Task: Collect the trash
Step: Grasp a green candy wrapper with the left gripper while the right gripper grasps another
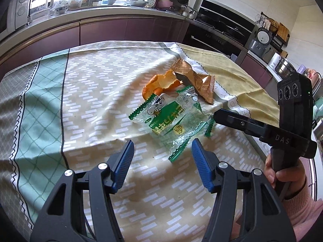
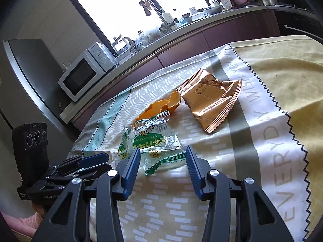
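Observation:
Three pieces of trash lie together on the tablecloth: a clear green-printed wrapper (image 1: 167,121) (image 2: 151,141), an orange peel (image 1: 157,83) (image 2: 159,106) behind it, and a copper foil wrapper (image 1: 193,78) (image 2: 212,102) to the right. My left gripper (image 1: 163,145) stands open just in front of the green wrapper, whose near corner reaches between the blue pads (image 1: 199,157) without touching them. My right gripper (image 2: 163,151) is open too, its fingertips at either side of that wrapper's near end. In the left wrist view the right gripper (image 1: 219,115) comes in from the right, close to the wrapper's edge.
The table carries a patterned cloth (image 1: 101,92) with a yellow part (image 2: 282,76) on the right. Behind it runs a kitchen counter (image 1: 121,10) with a microwave (image 2: 80,76), a kettle and dishes. A hand in a pink sleeve (image 1: 282,173) holds the right gripper.

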A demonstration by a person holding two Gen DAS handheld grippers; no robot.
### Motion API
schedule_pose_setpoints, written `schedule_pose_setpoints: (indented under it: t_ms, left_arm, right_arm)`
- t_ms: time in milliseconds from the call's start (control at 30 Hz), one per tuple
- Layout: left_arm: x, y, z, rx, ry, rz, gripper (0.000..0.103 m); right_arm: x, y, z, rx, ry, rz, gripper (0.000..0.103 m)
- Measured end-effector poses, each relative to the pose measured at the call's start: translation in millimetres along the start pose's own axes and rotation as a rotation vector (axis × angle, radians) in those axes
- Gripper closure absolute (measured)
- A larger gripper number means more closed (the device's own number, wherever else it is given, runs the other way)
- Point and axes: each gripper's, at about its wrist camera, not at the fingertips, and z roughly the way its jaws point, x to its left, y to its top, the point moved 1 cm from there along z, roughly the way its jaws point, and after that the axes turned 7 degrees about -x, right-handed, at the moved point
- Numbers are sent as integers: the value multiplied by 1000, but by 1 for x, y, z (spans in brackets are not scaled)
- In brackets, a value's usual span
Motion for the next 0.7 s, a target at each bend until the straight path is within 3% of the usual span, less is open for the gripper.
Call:
schedule_pose_setpoints:
  t_ms: [333, 500, 700]
  left_arm:
    - [5, 5, 15, 42, -29, -57, 46]
    - [8, 7, 20, 53, -44, -86, 54]
    - [12, 11, 24, 59, -70, -117, 58]
  right_arm:
    - [-5, 4, 9, 29, 49, 45, 54]
    - [-5, 5, 16, 41, 61, 70, 54]
    - [-8, 5, 19, 47, 69, 95, 61]
